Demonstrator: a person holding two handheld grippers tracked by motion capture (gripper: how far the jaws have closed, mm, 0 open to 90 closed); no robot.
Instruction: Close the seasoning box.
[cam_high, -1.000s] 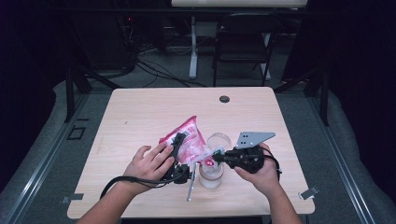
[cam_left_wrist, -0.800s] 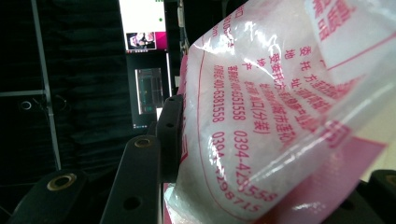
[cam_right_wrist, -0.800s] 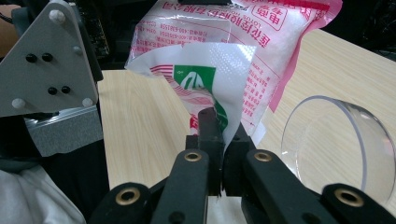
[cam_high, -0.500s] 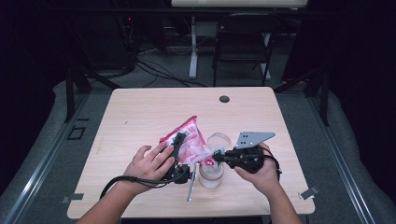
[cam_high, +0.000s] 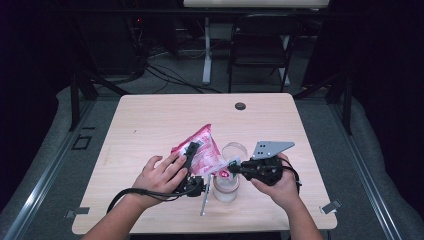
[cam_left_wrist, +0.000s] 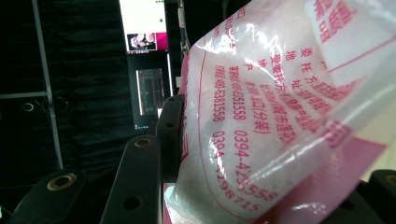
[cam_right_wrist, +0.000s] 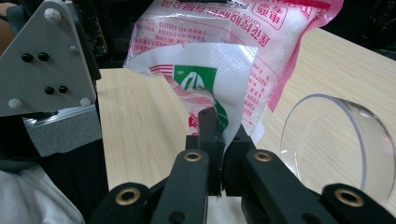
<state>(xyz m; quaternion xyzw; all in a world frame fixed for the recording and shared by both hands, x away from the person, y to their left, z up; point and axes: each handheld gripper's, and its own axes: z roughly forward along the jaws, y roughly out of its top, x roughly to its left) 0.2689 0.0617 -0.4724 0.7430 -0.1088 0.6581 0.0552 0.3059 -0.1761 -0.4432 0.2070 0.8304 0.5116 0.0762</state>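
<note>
From the high view we hold a pink and white plastic bag (cam_high: 202, 150) over the near half of a pale wooden table (cam_high: 150, 120), its long axis running from the far upper end down to a lower corner just beside a clear plastic cup (cam_high: 226, 186) standing on the table. A second clear cup (cam_high: 235, 150) sits just behind the first, a small dark round disc (cam_high: 240, 106) lies near the table's far edge, and beyond the table a black chair (cam_high: 260, 45) stands on grey floor in a dark room. Our left gripper (cam_high: 191, 159) clamps the bag's body from the left of the cup; our right gripper (cam_high: 231, 168), with its grey three-cornered plate, pinches the bag's lower corner right above the cup. In the left gripper view, the bag (cam_left_wrist: 280, 107) bulges between the jaws, red print across it, one black jaw pressed into its side, with a lit screen (cam_left_wrist: 143, 23) far behind. In the right gripper view, the jaws are closed tight on the torn white and green corner of the bag (cam_right_wrist: 210, 60), which rises up and away from them, while the cup (cam_right_wrist: 334, 140) lies tilted at the right over the table (cam_right_wrist: 135, 126).
</note>
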